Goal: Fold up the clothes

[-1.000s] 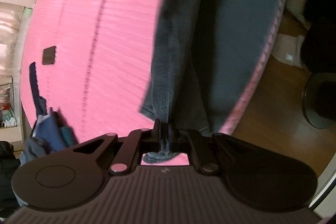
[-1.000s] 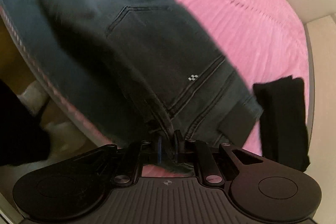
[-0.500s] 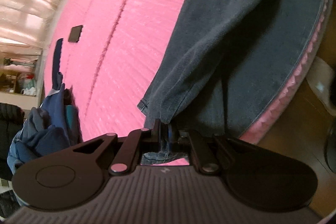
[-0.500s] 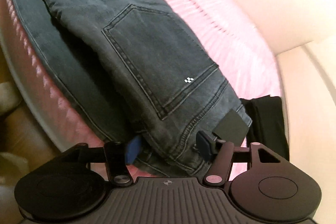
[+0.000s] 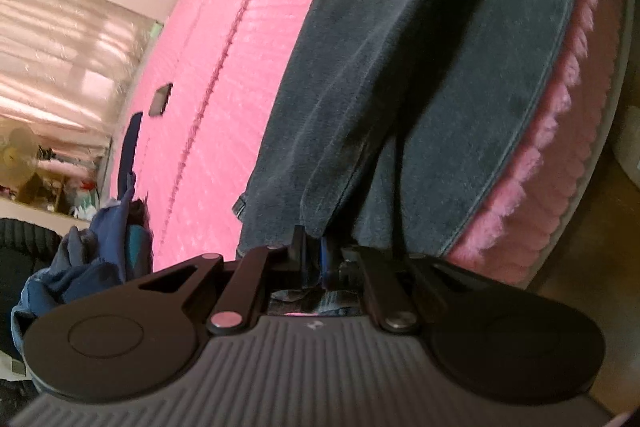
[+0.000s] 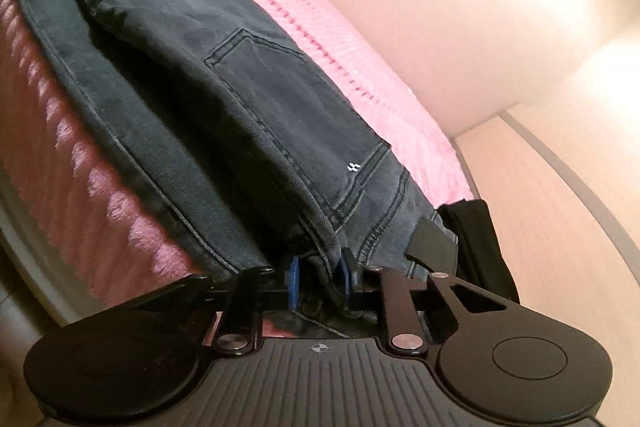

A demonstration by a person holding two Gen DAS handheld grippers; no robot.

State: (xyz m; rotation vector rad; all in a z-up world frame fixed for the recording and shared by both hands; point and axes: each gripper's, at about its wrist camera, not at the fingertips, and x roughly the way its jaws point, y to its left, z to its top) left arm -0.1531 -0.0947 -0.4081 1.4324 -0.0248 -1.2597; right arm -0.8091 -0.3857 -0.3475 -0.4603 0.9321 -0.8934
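Two matching black handheld grippers

The left gripper (image 5: 314, 259) and right gripper (image 6: 318, 281) each have a ribbed grey top plate, round black side discs, black linkage arms with silver pivot screws, blue finger pads and a small white mark.

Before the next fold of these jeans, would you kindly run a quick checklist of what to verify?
1. Left gripper shut on the jeans hem: ok.
2. Right gripper, jaws just closing, has waistband denim between its pads: ok; firm pinch: cannot tell.
3. Jeans lie on the pink bed cover, legs doubled: ok.
4. Lower layer's edge is near the bed edge; overhang: cannot tell.
5. Black garment sits right beside the waistband: not ok.
6. Blue clothes pile is apart from the jeans: ok.
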